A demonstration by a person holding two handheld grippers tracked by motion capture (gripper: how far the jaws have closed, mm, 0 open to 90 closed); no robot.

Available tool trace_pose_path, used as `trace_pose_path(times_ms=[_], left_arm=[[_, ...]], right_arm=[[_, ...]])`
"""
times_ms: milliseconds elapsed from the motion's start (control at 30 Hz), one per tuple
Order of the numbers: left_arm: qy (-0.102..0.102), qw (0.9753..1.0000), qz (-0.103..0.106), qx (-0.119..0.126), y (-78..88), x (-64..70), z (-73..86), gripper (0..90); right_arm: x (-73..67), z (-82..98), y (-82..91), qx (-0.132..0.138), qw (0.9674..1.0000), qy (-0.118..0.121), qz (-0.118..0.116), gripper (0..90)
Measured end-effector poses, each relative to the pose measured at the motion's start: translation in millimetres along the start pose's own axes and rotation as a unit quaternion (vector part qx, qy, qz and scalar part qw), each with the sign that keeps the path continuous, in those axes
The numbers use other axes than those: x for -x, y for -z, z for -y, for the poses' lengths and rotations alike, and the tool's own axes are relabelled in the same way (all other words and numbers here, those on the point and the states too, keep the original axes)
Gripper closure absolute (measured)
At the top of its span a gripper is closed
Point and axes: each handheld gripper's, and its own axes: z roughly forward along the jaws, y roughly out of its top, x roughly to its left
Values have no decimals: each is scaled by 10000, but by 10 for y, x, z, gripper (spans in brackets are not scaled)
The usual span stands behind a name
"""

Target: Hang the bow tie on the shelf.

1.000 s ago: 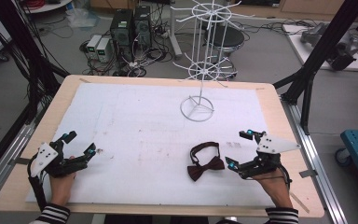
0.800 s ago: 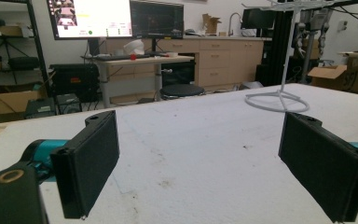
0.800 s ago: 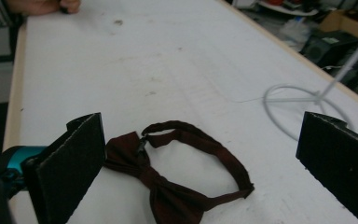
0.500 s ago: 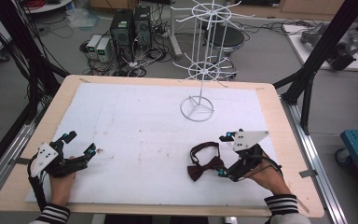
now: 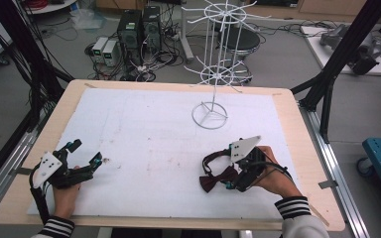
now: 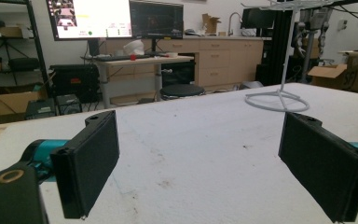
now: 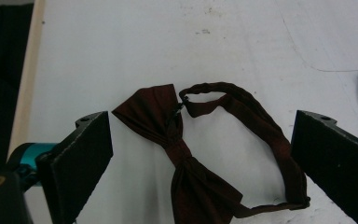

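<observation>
Right tool [image 5: 230, 177] over the dark-red bow tie [image 5: 217, 177] on the tabletop [image 5: 144, 129], near right; jaws wide, just been closing a bit, tie between them, ungripped. Left tool [image 5: 85, 154] released, near left.

grey floor [image 5: 278, 59] with computer towers [image 5: 140, 27]; monitors [image 6: 116, 18] above wooden cabinets [image 6: 223, 58].

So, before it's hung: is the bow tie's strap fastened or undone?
Fastened: the strap loops closed from the bow tie and back.

bright, even overhead room light, soft faint shadows, mild grain, and slightly soft focus at the edges.
</observation>
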Motion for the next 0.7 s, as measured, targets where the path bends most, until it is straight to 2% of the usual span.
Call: trace_pose_path(times_ms=[33,333,500,667,700], left_arm=[[-1,10000,0,1,0,0,0,126],[7,10000,-5,11,0,3,1,126],[6,10000,-10,20,-1,4,2,126],[9,10000,-2,9,1,2,1,126],[9,10000,-5,16,-1,2,2,126]], right_arm=[[17,-3,-26,-38,10000,-16,-82,53],[34,-2,-93,-273,9996,53,-108,56],[23,-8,-158,-552,9980,159,-267,147],[33,-11,-230,-686,9969,181,-330,168],[41,-9,-248,-740,9963,148,-410,214]])
